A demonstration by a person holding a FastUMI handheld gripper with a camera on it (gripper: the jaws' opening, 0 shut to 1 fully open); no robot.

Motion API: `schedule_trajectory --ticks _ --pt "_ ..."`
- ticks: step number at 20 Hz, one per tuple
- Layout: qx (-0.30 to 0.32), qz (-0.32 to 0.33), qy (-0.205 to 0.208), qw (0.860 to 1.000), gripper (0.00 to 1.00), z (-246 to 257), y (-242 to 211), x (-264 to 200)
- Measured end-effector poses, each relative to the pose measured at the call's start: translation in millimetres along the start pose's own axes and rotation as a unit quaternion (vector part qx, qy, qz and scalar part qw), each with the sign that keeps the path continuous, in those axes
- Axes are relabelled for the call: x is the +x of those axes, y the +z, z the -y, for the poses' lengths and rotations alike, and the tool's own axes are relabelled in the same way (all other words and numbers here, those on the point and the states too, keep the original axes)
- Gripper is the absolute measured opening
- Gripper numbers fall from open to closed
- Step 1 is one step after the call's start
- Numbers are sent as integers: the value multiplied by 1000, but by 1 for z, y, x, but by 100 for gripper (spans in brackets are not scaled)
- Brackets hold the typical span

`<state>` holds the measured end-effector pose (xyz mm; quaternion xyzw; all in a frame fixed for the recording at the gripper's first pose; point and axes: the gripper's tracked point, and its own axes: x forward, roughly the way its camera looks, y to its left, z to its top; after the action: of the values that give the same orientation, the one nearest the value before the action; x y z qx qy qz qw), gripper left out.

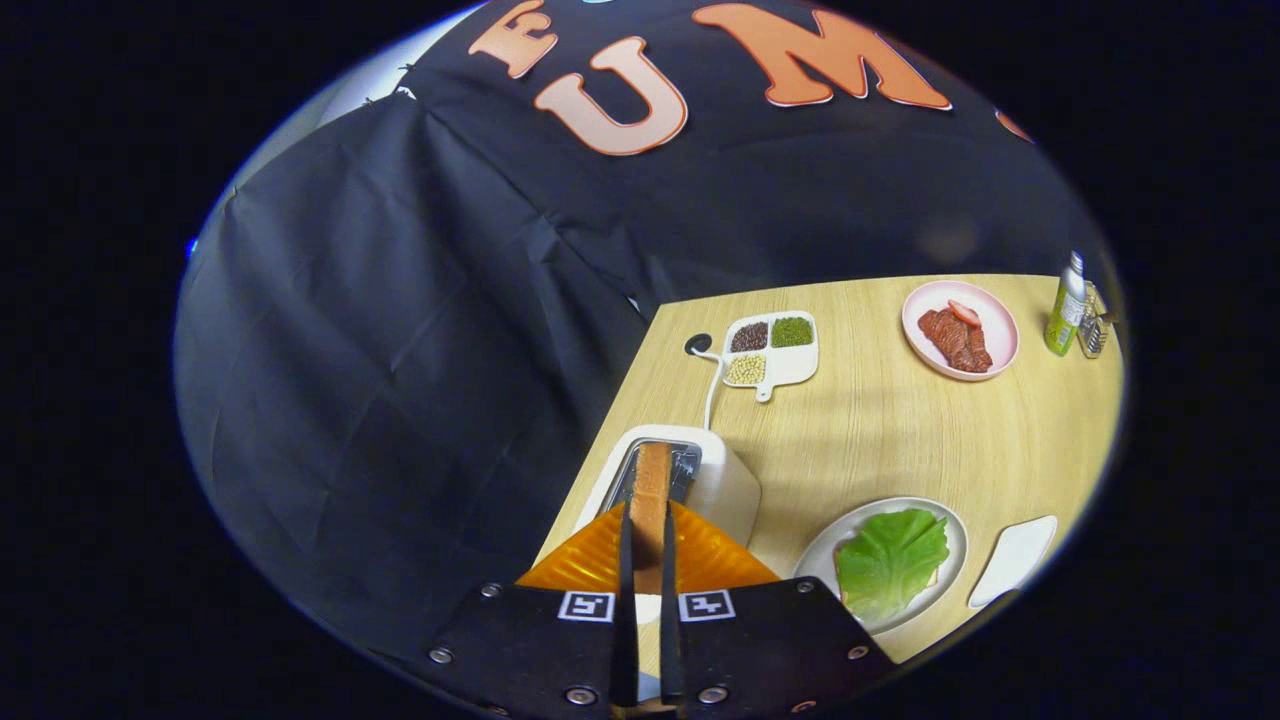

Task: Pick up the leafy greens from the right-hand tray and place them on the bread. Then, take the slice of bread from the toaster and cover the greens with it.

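Black cloth is hanging as the booth's wall behind and to the left of a pale wooden table point(900, 440), whose left edge is running diagonally toward a far corner; near that corner a round cable port point(698, 343) is sitting in the tabletop, and a white cord point(713, 385) is trailing from it to a white toaster point(715, 480) standing close to the left edge. A slice of bread point(652, 490) is standing upright in the toaster's slot; the gripper point(648, 535) is reaching down over it, its two fingers drawn close together with the slice between them and seemingly pressing on both faces, so it is apparently gripping the bread. Just to the right of the toaster, toward the near edge, a white plate point(950, 530) is carrying the leafy greens point(890, 560), which are lying spread over another slice of bread point(935, 578), of which a thin edge is peeking out; beside the plate to the right a white tray point(1015, 560) is resting. Toward the far edge a white divided dish point(790, 365) is holding dark, green and pale beans in separate compartments; farther right a pink plate point(1000, 330) is bearing slices of meat point(955, 338); at the far right corner a green bottle point(1066, 305) is standing just beside a small glass shaker point(1094, 330).
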<state>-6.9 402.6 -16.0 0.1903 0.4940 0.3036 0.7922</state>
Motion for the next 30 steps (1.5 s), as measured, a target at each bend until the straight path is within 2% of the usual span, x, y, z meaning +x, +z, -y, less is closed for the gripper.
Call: schedule_trajectory --ticks 3,6,19,26,30 --pt "1 10 -1 1000 9 21 -6 -15" --pt "13 -7 4 1000 9 44 -24 -20" --pt "45 -39 28 998 9 156 -89 -1" --pt "69 -61 13 996 9 217 -113 11" --pt "93 -49 10 994 10 240 -113 12"
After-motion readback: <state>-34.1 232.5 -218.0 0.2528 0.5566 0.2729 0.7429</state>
